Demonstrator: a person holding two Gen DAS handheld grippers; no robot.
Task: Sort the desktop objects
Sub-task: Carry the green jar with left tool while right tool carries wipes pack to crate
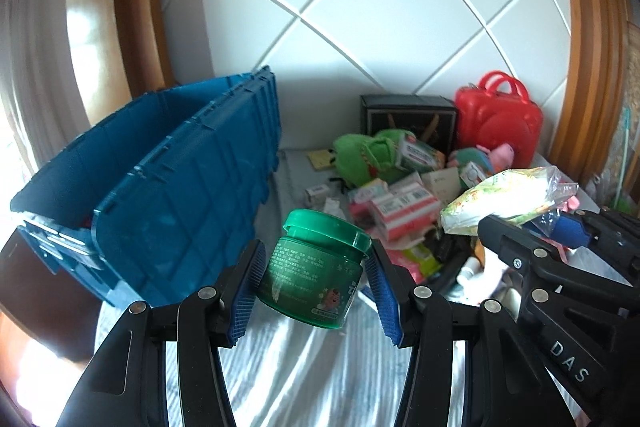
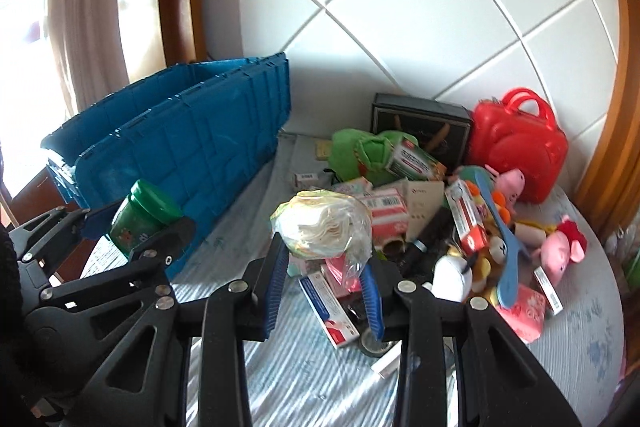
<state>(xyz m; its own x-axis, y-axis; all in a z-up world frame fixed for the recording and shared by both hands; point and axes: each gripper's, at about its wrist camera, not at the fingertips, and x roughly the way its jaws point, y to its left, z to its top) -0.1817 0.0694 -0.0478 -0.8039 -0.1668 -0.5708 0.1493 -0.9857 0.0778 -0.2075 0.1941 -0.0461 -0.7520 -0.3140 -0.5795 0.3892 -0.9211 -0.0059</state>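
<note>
- The left gripper (image 1: 316, 285) is held above the striped cloth (image 1: 304, 375), near the scene's left side; a green jar (image 1: 314, 269) is pinched between its blue pads (image 1: 246, 297), which are pressed against the jar's sides.
- The right gripper (image 2: 324, 285) is raised to the right of the left one; a clear bag of white pads (image 2: 324, 225) is clamped between its fingers, the bulk of the bag bulging above the fingertips.
- The green jar is seen tilted, its lid (image 1: 326, 229) uppermost and leaning toward the far right, its short axis roughly upright; in the right wrist view the same jar (image 2: 142, 223) is shown just in front of the blue crate (image 2: 192, 135).
- The blue crate (image 1: 172, 183) is set on the left, its long axis running from near left to far right, with its hinged lids stood open.
- A pile of small cartons (image 2: 386, 213), a green plush (image 2: 360, 151), pink pig toys (image 2: 560, 247), a blue spoon (image 2: 500, 247), a black box (image 2: 420, 125) and a red toy case (image 2: 516, 143) is gathered on the right, toward the far side.
- The surface is covered by a pale striped cloth; a white tiled wall (image 1: 380, 7) and wooden frames (image 1: 136, 7) are seen behind.
</note>
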